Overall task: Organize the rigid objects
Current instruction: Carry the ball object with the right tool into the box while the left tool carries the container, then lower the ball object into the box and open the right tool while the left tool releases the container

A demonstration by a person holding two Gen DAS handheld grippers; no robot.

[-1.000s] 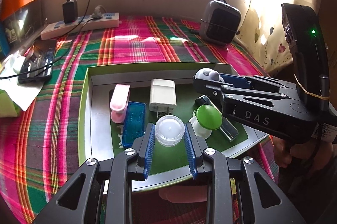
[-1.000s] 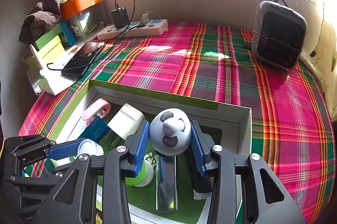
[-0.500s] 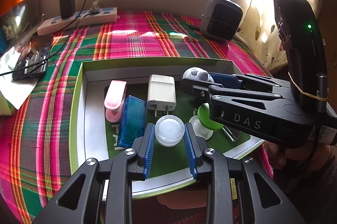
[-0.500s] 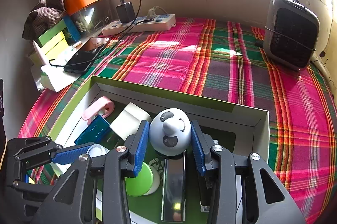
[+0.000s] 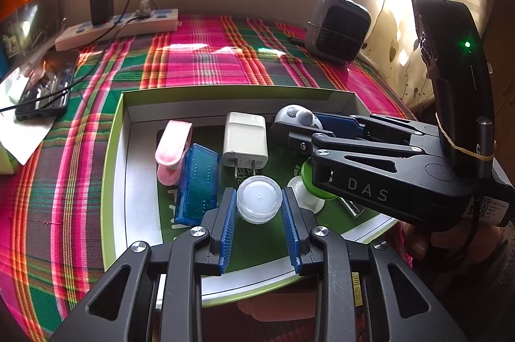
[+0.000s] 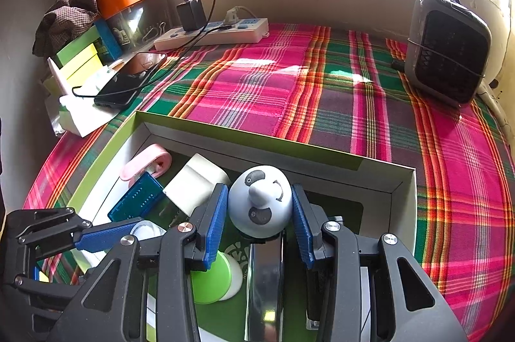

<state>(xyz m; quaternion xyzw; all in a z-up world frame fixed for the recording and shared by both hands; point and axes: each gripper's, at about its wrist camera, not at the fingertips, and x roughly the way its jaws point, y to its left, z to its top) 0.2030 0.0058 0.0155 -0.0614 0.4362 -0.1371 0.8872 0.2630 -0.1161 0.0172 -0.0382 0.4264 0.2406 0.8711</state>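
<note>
Box (image 5: 116,129) nearer | left tool (image 5: 259,206) clamps jar (image 5: 259,198) | right tool (image 6: 260,206) clamps panda (upright) (image 6: 260,203)

A clear round jar (image 5: 259,203) is sitting low-centre, a grey-white penguin figure (image 6: 261,205) centre, both inside the green-rimmed box (image 6: 248,137).

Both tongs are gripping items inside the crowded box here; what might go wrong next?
1. The left tongs pinch the round clear jar only by its curved sides, so it may slip out.
2. The right tongs hold the domed panda toy on smooth, rounded sides; it could squirt free.
3. Both tongs work close together in the green box, with the white charger and blue case nearby, so lifting may knock neighbours.
</note>
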